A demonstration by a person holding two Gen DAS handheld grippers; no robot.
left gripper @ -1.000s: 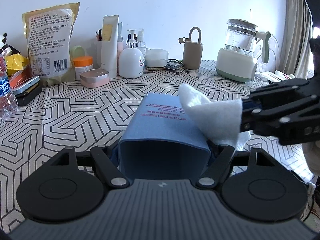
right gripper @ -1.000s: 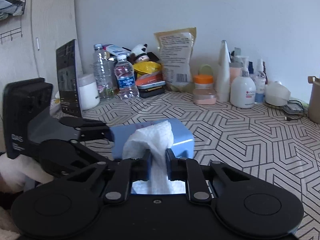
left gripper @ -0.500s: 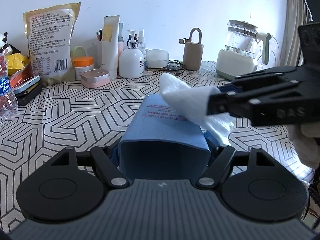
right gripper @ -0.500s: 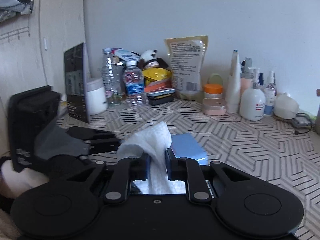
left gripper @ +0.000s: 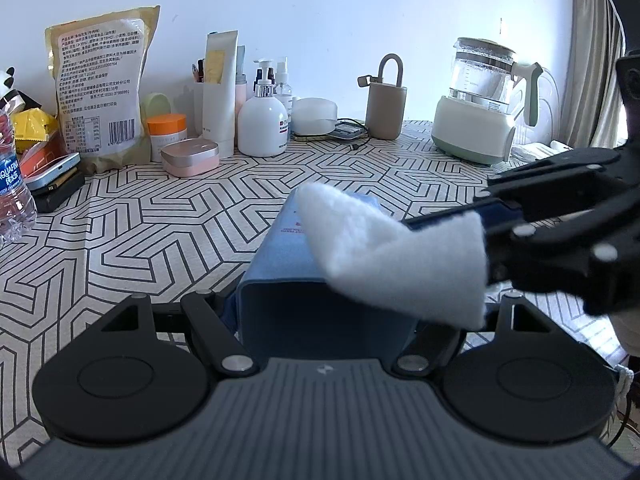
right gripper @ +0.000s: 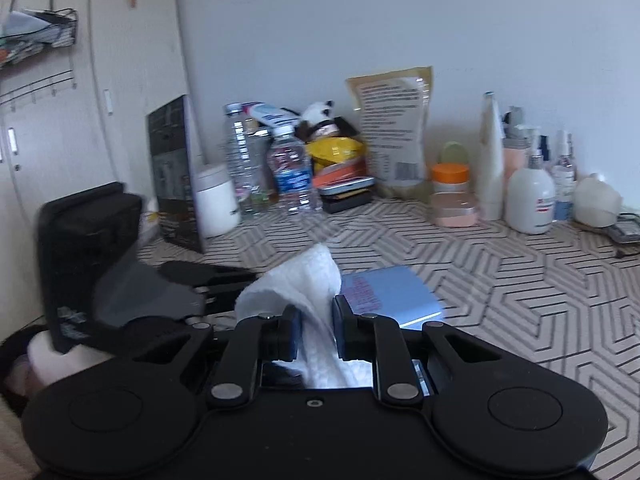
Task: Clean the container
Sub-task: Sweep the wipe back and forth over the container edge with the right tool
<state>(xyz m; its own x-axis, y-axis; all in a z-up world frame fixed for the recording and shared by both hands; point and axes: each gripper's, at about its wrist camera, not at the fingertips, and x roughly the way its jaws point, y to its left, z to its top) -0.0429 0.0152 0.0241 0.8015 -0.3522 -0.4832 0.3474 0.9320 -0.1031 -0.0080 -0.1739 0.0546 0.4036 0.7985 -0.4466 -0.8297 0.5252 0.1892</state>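
Right tool (left gripper: 476, 224) angled over container (left gripper: 320, 280)

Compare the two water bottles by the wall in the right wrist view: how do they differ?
The taller bottle has a clear cap; the shorter bottle has a white cap. The taller one shows no clear label, though blur makes this uncertain; the shorter one has a blue label band. The taller stands nearer the dark box, the shorter nearer the stack of tins. Both are clear plastic, upright and capped.
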